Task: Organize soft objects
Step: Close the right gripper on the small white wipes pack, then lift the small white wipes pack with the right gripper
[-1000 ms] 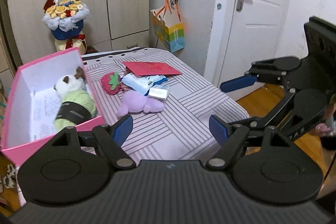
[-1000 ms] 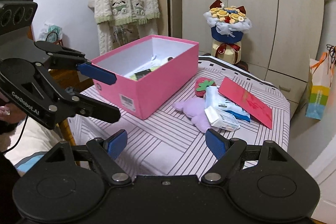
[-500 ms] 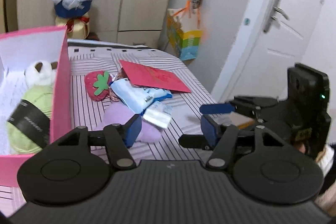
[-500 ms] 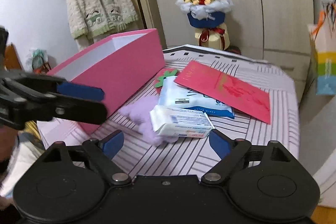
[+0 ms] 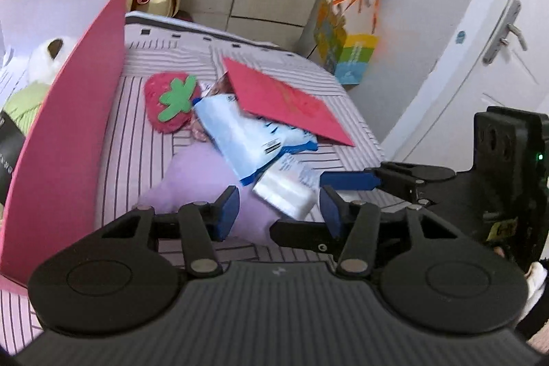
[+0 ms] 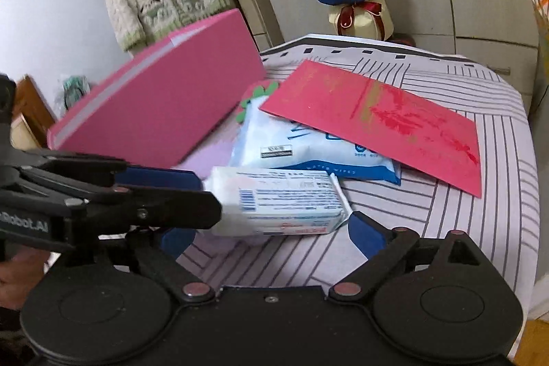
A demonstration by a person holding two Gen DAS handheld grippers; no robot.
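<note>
Your soft things lie in a heap on the striped cloth [image 6: 480,167], just beside the pink box [image 6: 161,105]. The purple plush [image 5: 202,180] sits at the bottom, pale lilac and squashy, with the small tissue pack [image 6: 278,201] resting on it. Behind that lies the blue wet-wipes pack [image 6: 308,146], partly under the red envelope [image 6: 377,119]. The strawberry plush [image 5: 168,105], red with a green felt leaf, lies next to the box wall. Inside the box you can see a white and green plush [image 5: 31,81].

Your left gripper [image 5: 278,211] has its jaws closing, part-way apart, with the purple plush and a corner of the tissue pack between them; they do not yet press on either. Your right gripper [image 6: 271,235] is opening wide, its jaws set either side of the tissue pack, with no grip on it
</note>
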